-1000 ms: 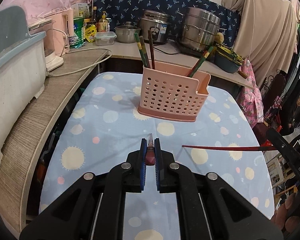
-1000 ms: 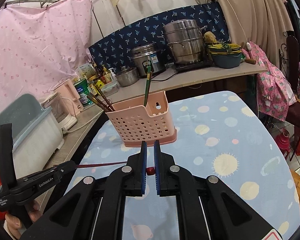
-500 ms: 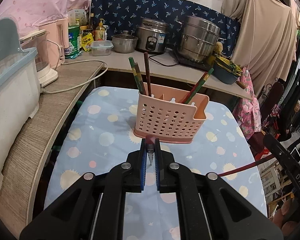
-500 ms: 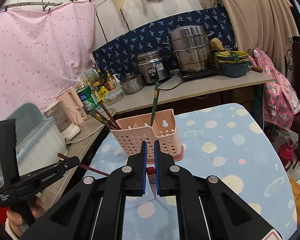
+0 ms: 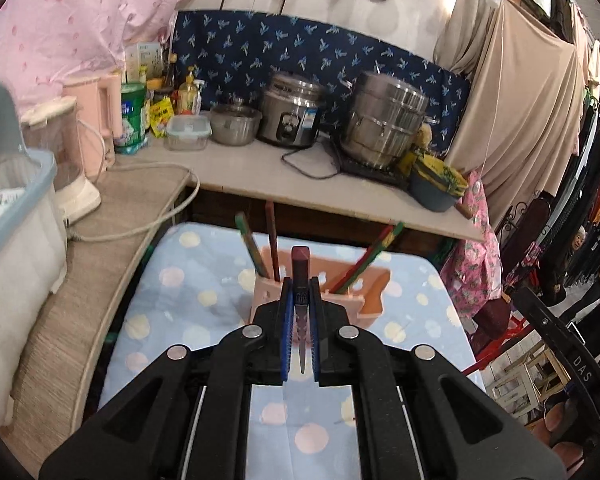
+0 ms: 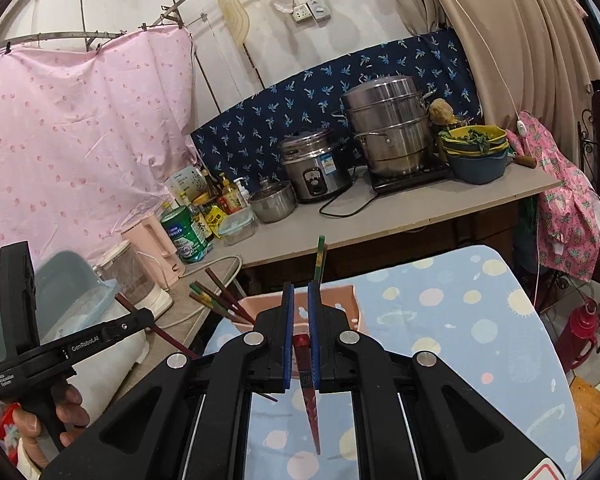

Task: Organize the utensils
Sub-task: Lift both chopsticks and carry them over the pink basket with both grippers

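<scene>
Both your grippers have risen since a second ago, and the pink perforated plastic utensil basket (image 5: 370, 292) now sits lower, partly hidden behind your fingers. Your left gripper (image 5: 300, 312) is clenched on a dark red chopstick (image 5: 300, 268), upright; your right gripper (image 6: 300, 332) clamps another red chopstick (image 6: 311, 416), tip hanging over the dotted blue tablecloth (image 6: 472, 320). Open cloth lies right of the basket; the counter edge (image 5: 340, 204) runs close behind.

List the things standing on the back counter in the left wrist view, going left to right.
Green can → clear lidded container → small steel pot → rice cooker → tall stacked steamer → blue bowl.
</scene>
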Demonstrator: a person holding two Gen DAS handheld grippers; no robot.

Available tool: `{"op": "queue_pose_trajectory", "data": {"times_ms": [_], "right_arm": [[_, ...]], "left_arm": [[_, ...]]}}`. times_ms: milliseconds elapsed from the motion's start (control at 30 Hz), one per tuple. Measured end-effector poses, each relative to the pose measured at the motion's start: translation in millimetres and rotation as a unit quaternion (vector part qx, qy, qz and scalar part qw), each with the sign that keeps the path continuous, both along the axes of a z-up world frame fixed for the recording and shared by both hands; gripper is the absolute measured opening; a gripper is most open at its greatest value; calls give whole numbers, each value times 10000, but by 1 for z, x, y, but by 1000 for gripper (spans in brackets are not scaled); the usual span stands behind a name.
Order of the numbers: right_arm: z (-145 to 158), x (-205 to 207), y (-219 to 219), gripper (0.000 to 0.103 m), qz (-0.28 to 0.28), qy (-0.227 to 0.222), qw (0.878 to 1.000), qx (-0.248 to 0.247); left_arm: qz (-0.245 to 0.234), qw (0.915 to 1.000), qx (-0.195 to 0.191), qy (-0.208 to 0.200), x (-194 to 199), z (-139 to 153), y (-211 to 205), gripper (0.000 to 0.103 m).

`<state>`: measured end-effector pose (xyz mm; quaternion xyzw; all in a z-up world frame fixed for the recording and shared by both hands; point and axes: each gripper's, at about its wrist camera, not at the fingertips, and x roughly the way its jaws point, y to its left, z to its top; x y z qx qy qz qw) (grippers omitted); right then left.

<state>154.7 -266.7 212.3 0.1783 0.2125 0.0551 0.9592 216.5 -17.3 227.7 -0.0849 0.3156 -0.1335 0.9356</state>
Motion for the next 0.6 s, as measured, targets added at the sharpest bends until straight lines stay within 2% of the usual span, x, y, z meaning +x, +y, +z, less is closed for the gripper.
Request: {"op": "queue_pose_trajectory", "data": {"times_ms": [367,467,600], "right_arm": [[68,54,-7,7,-8,-594,9981,151],[82,72,-6,7,-37,-720,9973,162],[90,93,-4,7,-83,-838,9963,172]], "left_arm": [[205,9981,-90,-580,40,69,1,7],[295,9975,-57,-642,56,77,0,7],[325,9978,-5,-581,75,73,-2,7]]}}
